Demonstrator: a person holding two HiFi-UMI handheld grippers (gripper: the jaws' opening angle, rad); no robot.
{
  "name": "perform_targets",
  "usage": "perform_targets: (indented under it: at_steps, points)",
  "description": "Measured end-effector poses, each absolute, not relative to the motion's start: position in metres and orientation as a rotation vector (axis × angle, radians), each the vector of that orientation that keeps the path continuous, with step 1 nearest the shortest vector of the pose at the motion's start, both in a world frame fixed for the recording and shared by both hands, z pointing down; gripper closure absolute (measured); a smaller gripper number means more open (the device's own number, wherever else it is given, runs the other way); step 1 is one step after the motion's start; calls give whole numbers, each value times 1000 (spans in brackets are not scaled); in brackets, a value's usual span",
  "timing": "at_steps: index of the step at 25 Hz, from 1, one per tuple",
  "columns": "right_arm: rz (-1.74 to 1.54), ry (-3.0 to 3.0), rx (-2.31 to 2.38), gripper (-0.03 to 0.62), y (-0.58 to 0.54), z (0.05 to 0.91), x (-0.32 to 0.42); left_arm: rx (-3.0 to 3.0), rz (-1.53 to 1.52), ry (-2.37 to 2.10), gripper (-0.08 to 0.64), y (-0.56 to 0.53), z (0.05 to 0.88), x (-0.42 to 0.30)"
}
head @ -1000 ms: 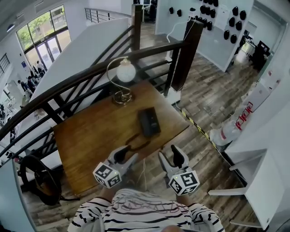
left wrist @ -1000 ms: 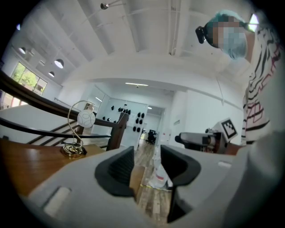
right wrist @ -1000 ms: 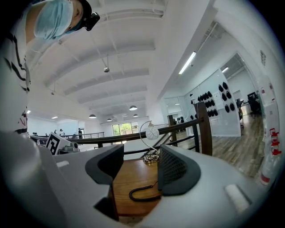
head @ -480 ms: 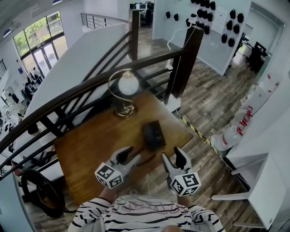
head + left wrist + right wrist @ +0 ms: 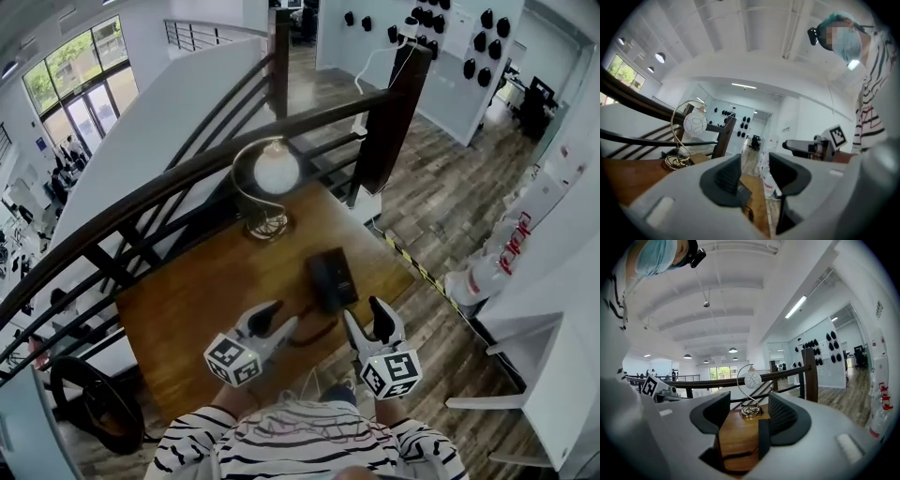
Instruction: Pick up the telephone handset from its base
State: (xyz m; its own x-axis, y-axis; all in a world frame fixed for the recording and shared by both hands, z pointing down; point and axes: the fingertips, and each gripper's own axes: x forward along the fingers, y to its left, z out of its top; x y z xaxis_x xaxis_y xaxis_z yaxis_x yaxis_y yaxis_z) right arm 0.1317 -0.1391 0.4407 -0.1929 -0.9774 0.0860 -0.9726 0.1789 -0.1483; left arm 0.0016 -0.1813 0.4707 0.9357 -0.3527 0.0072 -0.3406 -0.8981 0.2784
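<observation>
Left gripper [image 5: 279, 317] and right gripper [image 5: 366, 317] stand released and empty, held level just short of the black telephone [image 5: 332, 279], whose handset appears seated on its base near the worktop [image 5: 206, 291] edge, evidently readied for approach.

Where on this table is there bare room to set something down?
The left half of the table is bare wood, between the railing, the lamp and the left gripper. The right side is crowded: telephone and cord.

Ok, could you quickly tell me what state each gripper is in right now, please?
Left gripper: open, holding nothing.
Right gripper: open, holding nothing.
</observation>
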Motion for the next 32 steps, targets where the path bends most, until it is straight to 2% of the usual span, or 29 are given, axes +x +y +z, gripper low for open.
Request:
perform_targets:
  at_steps: [15,32]
  points:
    - [-309,2634,-1879,354,-220,509,191,2670,-25,-727,374,-250,531,63]
    - [-486,2927,-1830,379,-287,658,239,2450,161,-853,373,-326,661,133]
